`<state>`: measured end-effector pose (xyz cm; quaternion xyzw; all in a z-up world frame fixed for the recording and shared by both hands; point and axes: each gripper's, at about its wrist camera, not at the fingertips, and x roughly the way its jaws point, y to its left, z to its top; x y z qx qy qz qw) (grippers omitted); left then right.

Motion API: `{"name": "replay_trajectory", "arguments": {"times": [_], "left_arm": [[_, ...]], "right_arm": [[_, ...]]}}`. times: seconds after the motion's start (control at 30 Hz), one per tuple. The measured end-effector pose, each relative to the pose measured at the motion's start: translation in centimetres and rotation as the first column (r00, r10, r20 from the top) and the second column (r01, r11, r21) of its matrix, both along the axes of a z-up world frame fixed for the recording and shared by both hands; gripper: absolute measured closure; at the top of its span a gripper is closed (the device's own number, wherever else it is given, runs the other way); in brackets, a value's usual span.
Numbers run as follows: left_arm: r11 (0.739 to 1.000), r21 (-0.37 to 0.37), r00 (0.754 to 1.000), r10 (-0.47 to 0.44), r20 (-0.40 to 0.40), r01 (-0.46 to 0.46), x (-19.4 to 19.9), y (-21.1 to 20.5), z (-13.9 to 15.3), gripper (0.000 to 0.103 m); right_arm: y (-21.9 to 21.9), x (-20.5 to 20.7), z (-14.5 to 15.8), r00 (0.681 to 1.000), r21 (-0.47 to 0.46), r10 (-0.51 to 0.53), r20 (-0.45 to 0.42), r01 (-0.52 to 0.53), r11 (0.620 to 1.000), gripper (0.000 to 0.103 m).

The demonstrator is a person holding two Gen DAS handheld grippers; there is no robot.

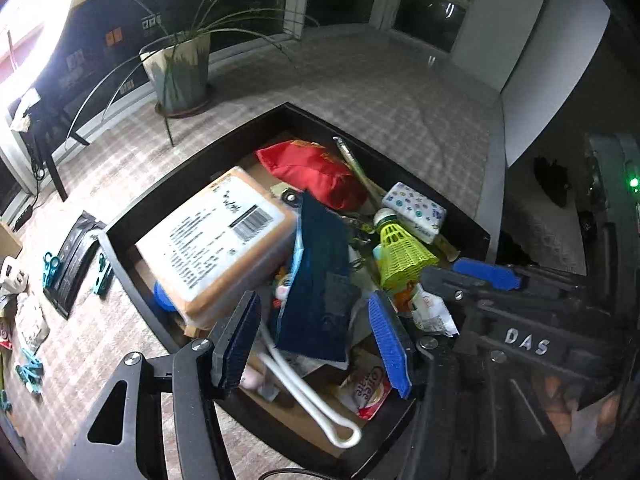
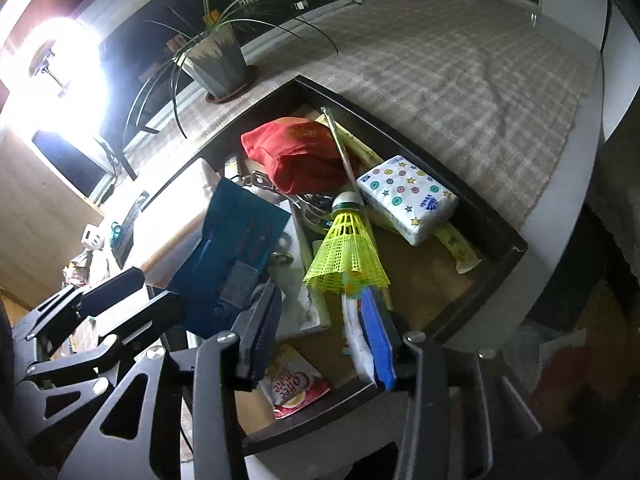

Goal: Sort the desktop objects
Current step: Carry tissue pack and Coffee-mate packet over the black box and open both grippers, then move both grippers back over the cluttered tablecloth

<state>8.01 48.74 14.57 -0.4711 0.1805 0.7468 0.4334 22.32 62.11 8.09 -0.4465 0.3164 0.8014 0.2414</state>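
A black tray (image 1: 120,264) (image 2: 492,216) on the checked cloth holds a taped parcel (image 1: 216,240), a red pouch (image 1: 316,172) (image 2: 300,152), a tissue pack (image 1: 414,210) (image 2: 408,198), a yellow shuttlecock (image 1: 400,252) (image 2: 348,252), a coffee sachet (image 1: 368,392) (image 2: 292,390) and a white clip (image 1: 316,400). My left gripper (image 1: 316,344) is open over the tray's near side, with a dark blue packet (image 1: 316,280) (image 2: 232,256) standing between its fingers, untouched. My right gripper (image 2: 320,340) is open just below the shuttlecock; it shows in the left wrist view (image 1: 472,276).
A potted plant (image 1: 180,68) (image 2: 218,60) stands behind the tray. Teal clips (image 1: 52,268), a black packet (image 1: 76,256) and small wrappers (image 1: 28,320) lie on the cloth left of the tray. A bright lamp (image 2: 68,64) glares at the left.
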Motion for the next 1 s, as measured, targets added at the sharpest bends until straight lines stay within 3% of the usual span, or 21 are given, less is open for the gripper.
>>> {"name": "replay_trajectory", "arguments": {"times": [0.37, 0.57, 0.8, 1.0], "left_arm": [[0.995, -0.017, 0.995, 0.097, 0.010, -0.096, -2.5, -3.7, -0.6, 0.050], [0.979, -0.031, 0.979, 0.203, 0.019, -0.203, -5.0, -7.9, -0.9, 0.050], [0.937, -0.049, 0.938, 0.347, 0.023, -0.346, -8.0, -14.1, -1.4, 0.050], [0.875, -0.071, 0.877, 0.481, 0.023, -0.478, -10.6, -20.5, -2.0, 0.050]], "right_arm": [[-2.2, -2.8, 0.5, 0.998, -0.005, 0.066, -0.011, -0.066, 0.998, 0.061], [-4.7, -5.8, 0.7, 0.990, -0.006, 0.141, -0.017, -0.141, 0.990, 0.061], [-8.7, -10.0, 1.2, 0.967, -0.003, 0.253, -0.020, -0.253, 0.967, 0.061], [-13.1, -14.2, 1.6, 0.929, 0.002, 0.369, -0.025, -0.369, 0.930, 0.061]]}}
